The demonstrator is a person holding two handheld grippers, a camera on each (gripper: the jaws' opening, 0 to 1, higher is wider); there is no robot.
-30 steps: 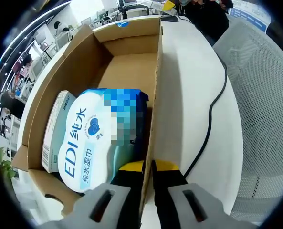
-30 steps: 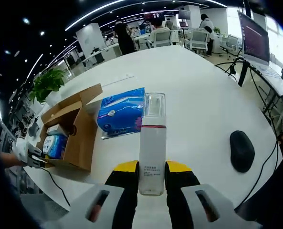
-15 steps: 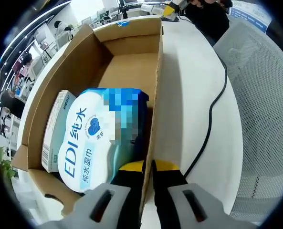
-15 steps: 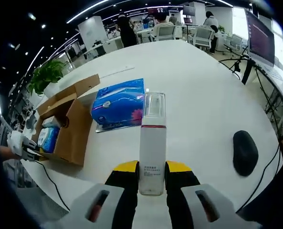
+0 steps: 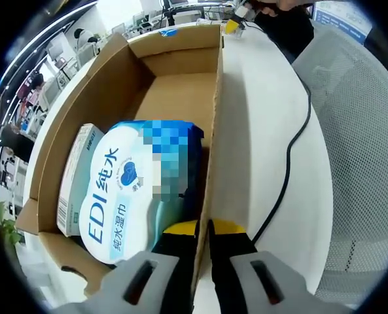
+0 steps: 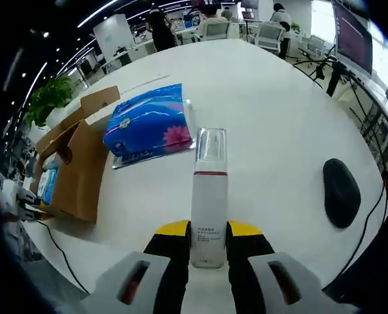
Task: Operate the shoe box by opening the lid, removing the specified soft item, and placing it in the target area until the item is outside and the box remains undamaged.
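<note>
Open-plan office surroundings, with desks, chairs and people at the far edge of both views; work takes place on a large white table (image 6: 272,111).

Left gripper view: the cardboard shoe box (image 5: 102,85) lies open, flaps out. Inside, from left to right, a small white carton (image 5: 72,176) lies against the left wall, and a blue-and-white wet wipes pack (image 5: 131,196) lies beside it, overlapping it. The left gripper (image 5: 203,229) has its jaws nearly closed, pinching the box's right wall between them. A black cable (image 5: 292,150) runs across the table right of the box, and a white mesh chair (image 5: 364,131) stands beyond the table edge.

Right gripper view: the shoe box sits at left near a potted plant (image 6: 46,98). Just right of it, outside the box, a blue tissue pack (image 6: 148,121) lies on the table. The right gripper (image 6: 208,239) clamps the base of an upright white bottle (image 6: 209,203) with a clear cap. A black mouse (image 6: 341,193) lies well apart at right.
</note>
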